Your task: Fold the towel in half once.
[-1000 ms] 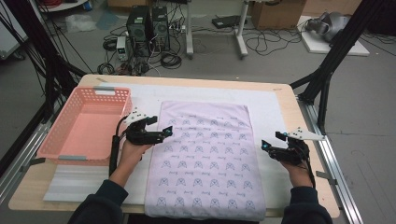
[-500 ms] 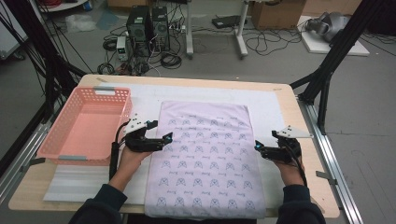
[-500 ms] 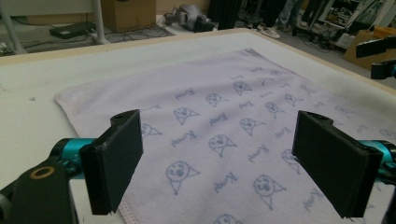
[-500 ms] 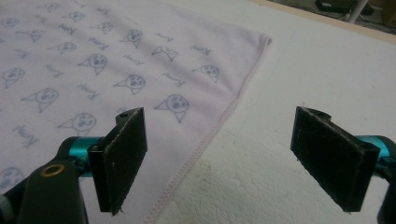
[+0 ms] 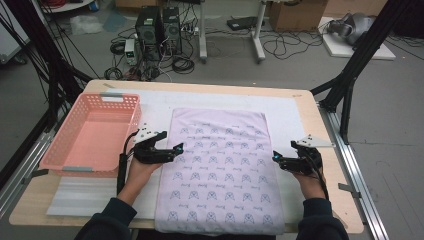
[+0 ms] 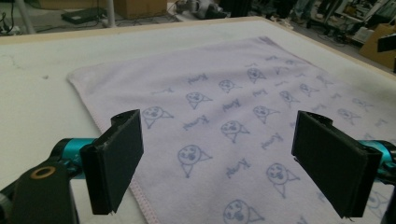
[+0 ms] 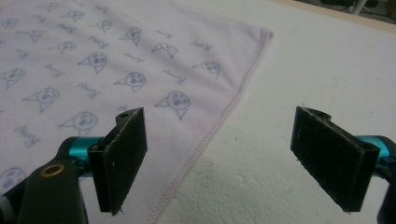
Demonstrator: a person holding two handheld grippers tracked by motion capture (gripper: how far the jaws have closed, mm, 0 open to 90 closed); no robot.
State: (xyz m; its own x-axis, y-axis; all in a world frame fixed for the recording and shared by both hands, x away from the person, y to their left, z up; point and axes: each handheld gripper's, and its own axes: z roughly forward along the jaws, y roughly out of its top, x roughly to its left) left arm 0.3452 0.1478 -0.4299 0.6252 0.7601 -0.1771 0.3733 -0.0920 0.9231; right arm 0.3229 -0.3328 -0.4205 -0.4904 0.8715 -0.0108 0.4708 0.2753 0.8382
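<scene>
High view: the left gripper [image 5: 176, 149] and right gripper [image 5: 276, 158] have fingers spread wide, pinching nothing. The purple towel [image 5: 220, 165] lies flat on the worktop [image 5: 310, 115] between them, its edges under the fingers.

Both forearms reach in from the near edge. The left gripper [image 5: 176, 149] points inward to the right, its jaws standing wide apart. The right gripper [image 5: 276, 159] points inward to the left, its jaws having just spread wide, nothing between them.
</scene>
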